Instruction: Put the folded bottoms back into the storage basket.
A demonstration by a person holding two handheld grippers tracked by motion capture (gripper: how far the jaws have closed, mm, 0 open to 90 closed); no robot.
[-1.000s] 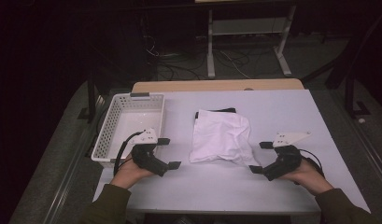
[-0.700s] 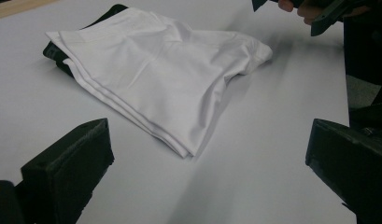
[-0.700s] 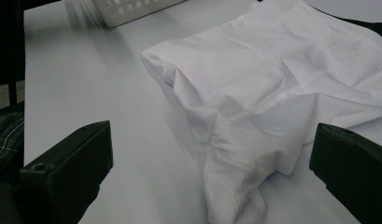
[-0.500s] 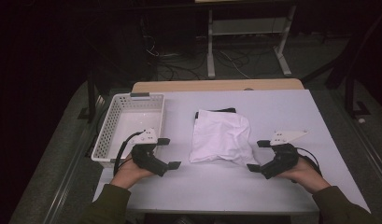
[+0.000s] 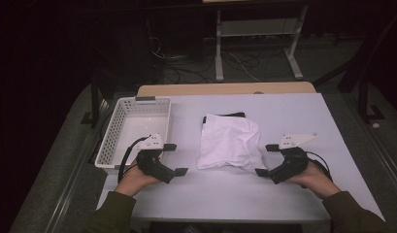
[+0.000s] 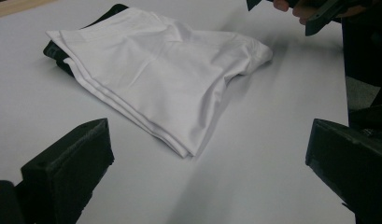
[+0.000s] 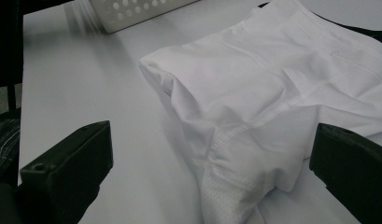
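White basket (image 5: pixel 119 130) sits empty at table's left; folded white cloth (image 5: pixel 229 141) beside it. My left gripper (image 5: pixel 173 159) and right gripper (image 5: pixel 265 159) are both spread wide, holding nothing.

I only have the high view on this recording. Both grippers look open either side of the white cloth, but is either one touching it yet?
Observer: The right gripper looks closest; in its own view the white garment's near corner lies between its open jaws, contact unclear.
Operator: And the left?
Observer: The left gripper is open too, jaws off the cloth, bare table between them.
Operator: What's the dark strip behind the cloth?
Observer: A black item under the garment's far edge; the left gripper view shows it sticking out.
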